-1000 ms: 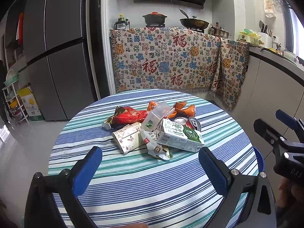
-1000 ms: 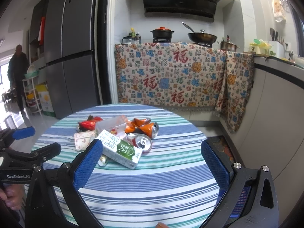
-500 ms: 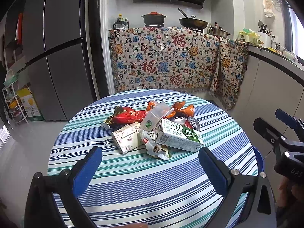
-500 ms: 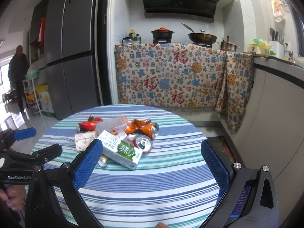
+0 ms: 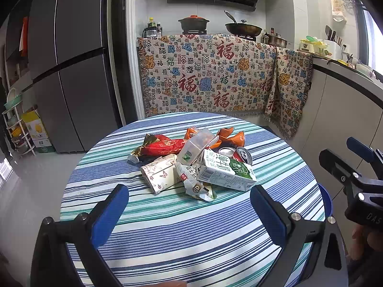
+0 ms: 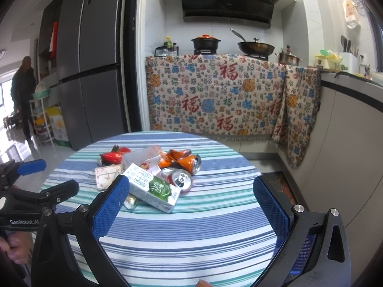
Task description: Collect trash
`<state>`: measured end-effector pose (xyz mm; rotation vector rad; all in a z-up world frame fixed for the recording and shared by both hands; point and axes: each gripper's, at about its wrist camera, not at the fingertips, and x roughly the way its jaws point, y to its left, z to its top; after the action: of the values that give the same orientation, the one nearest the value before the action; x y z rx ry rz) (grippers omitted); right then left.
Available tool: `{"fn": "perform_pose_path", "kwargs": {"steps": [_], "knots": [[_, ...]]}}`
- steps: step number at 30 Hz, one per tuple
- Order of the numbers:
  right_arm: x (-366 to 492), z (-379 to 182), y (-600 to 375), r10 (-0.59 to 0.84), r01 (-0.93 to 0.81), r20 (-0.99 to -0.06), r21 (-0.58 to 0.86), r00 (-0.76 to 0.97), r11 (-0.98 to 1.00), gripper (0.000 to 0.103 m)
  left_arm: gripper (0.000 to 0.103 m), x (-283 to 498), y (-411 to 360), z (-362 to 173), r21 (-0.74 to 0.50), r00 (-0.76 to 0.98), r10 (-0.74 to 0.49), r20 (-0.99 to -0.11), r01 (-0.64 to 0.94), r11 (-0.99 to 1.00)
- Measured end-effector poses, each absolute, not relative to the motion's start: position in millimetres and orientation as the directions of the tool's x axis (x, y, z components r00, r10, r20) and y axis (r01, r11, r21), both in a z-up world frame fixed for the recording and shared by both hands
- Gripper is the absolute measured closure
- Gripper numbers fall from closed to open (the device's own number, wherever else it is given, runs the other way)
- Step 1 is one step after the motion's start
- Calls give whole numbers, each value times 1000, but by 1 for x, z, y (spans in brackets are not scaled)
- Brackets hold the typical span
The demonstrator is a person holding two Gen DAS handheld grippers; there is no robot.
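Jaws wide on both grippers; milk carton [image 5: 226, 173] lies flat, long axis left-right.

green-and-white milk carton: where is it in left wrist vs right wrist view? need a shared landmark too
Left wrist: milk carton lies right of centre, at the pile's near right edge.
Right wrist: milk carton lies left of centre, just past the left fingertip.
Shared landmark: the open-topped can touching the carton's far side.

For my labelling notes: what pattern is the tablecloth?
Blue, white and teal stripes on the tablecloth, clearest in the left wrist view.
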<state>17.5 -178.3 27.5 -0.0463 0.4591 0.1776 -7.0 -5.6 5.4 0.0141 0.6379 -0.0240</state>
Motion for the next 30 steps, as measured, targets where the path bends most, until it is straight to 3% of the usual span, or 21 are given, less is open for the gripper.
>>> {"fn": "perform_pose_path", "kwargs": {"steps": [30], "knots": [[18,26,-174,164,-183,-442,-2,882,983,0,0,-7,-6,6,5,803,-18,-596,26,1000]]}}
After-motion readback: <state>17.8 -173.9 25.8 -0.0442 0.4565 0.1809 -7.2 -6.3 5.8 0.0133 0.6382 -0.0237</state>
